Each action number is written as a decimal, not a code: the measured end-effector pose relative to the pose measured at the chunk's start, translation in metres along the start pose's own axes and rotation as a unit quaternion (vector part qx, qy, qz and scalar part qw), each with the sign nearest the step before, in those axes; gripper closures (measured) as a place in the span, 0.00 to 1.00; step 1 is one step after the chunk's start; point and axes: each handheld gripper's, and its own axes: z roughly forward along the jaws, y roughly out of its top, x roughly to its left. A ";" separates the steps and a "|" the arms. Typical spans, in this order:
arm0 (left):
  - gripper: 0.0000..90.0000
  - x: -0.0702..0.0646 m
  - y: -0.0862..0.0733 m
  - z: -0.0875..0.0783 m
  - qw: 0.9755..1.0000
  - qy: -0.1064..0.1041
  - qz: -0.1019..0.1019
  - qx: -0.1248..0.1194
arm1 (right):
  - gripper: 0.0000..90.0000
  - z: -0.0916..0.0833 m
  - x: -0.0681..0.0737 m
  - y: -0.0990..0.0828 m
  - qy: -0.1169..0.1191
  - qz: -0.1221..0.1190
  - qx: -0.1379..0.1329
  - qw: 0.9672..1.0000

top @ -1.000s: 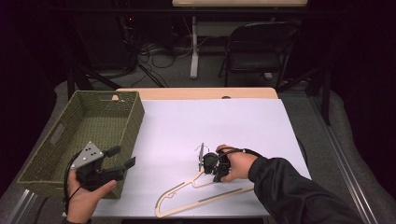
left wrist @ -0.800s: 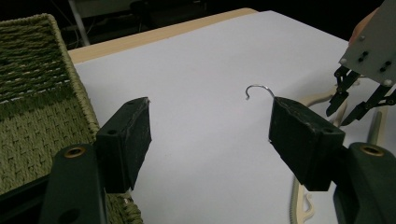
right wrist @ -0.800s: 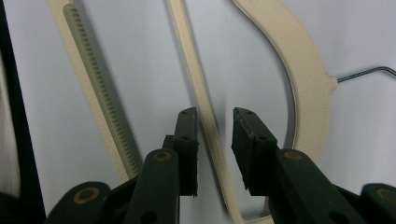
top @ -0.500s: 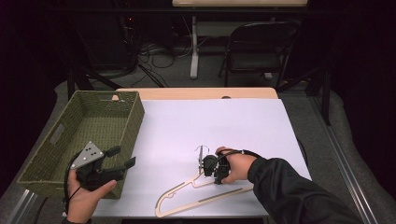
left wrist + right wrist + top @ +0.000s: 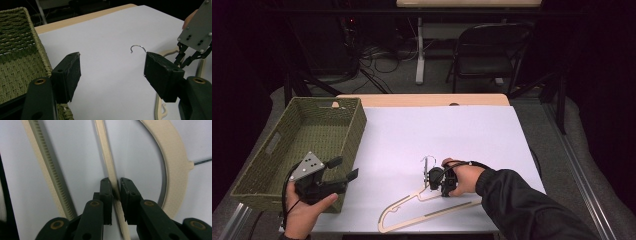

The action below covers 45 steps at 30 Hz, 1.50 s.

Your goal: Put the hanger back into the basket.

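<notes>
A cream hanger [image 5: 412,212] with a metal hook [image 5: 428,160] lies flat on the white table top near the front edge. My right gripper [image 5: 433,180] points down onto it. In the right gripper view my right gripper [image 5: 115,188] is shut on a thin straight bar of the hanger [image 5: 110,165]; the toothed bar [image 5: 47,170] and the curved shoulder [image 5: 172,170] lie to either side. My left gripper [image 5: 344,168] is held open in the air beside the basket, nothing between its jaws. Past my open left gripper [image 5: 112,67] the hook [image 5: 138,48] rests on the table.
A green woven basket [image 5: 354,131] stands at the left of the table, its wall close to the left gripper [image 5: 20,50]. A white sheet [image 5: 447,130] covers the wooden table. A folding chair [image 5: 484,50] and cables stand on the floor beyond.
Hardly anything: the right hand and its gripper have edged slightly toward the near edge on the hanger. The left gripper has stayed where it was.
</notes>
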 end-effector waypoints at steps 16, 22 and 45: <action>0.33 -0.006 0.001 0.007 1.000 -0.011 0.008 0.007 | 0.95 -0.002 0.006 0.000 0.014 -0.040 0.001 0.999; 0.33 -0.011 0.001 0.011 1.000 -0.019 0.011 0.012 | 0.95 -0.005 0.009 -0.001 0.004 -0.041 -0.008 0.999; 0.34 -0.039 -0.008 0.080 0.989 -0.123 0.019 0.084 | 0.95 -0.028 0.022 -0.003 -0.064 -0.076 -0.026 0.995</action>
